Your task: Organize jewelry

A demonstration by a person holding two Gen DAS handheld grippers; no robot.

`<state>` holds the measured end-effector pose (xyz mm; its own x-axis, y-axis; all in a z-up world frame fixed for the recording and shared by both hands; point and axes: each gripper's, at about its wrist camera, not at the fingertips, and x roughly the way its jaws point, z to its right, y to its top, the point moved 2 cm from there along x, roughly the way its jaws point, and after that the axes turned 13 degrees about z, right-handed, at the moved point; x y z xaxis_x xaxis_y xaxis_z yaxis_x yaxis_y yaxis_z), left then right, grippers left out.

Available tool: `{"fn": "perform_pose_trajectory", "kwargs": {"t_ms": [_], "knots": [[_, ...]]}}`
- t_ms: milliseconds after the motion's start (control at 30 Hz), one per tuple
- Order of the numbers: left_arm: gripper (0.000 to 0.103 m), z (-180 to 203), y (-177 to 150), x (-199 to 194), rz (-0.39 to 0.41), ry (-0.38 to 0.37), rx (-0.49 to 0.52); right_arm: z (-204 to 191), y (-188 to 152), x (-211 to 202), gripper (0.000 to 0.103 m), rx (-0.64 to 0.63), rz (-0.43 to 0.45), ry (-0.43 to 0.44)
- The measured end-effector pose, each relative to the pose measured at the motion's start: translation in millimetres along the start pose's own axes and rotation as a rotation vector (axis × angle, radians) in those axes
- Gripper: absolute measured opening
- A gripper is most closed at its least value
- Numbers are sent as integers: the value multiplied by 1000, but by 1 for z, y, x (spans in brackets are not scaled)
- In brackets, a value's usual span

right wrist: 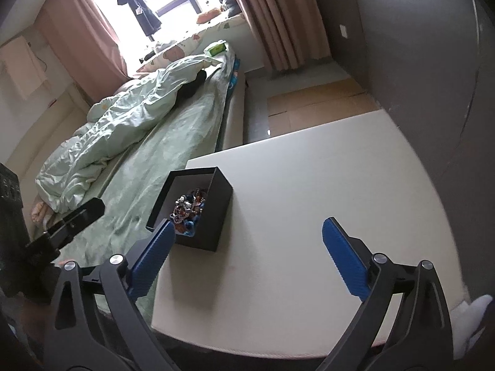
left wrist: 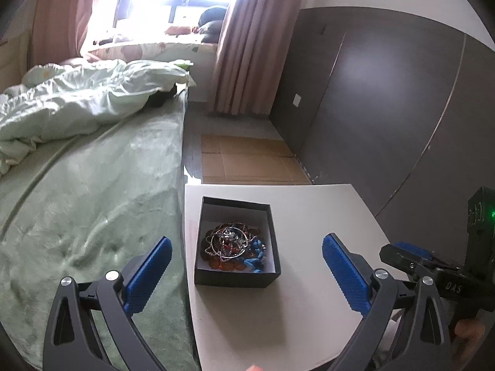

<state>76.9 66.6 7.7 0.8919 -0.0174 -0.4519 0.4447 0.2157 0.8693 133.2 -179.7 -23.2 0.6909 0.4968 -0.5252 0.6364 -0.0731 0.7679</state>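
A small black box (left wrist: pixel 237 273) with a white inside stands on the white table (left wrist: pixel 309 210) near its left edge. In it lies a tangle of jewelry (left wrist: pixel 233 244): silver rings and chains, amber beads, blue beads. My left gripper (left wrist: pixel 246 245) hovers open just short of the box, nothing between its blue pads. In the right wrist view the same box (right wrist: pixel 213 216) sits ahead to the left, with the jewelry (right wrist: pixel 187 208) showing inside. My right gripper (right wrist: pixel 247 235) is wide open above the bare table (right wrist: pixel 309 185), right of the box, holding nothing.
A bed with a green cover (left wrist: pixel 92 201) and a crumpled pale duvet (left wrist: pixel 77 99) runs along the table's left side. Flat cardboard (left wrist: pixel 247 160) lies on the floor beyond the table. A dark wall panel (left wrist: pixel 386 92) stands to the right. Pink curtains (left wrist: pixel 244 46) hang by the window.
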Motion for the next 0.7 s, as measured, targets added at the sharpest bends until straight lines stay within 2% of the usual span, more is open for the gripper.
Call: {"fn": "perform_pose_trajectory", "kwargs": {"t_ms": [333, 700], "knots": [[95, 36, -1, -40, 122, -29, 125, 5, -5, -33, 98, -71, 53, -33], [95, 48, -25, -69, 145, -27, 137, 6, -15, -66, 98, -115, 81, -31]]}}
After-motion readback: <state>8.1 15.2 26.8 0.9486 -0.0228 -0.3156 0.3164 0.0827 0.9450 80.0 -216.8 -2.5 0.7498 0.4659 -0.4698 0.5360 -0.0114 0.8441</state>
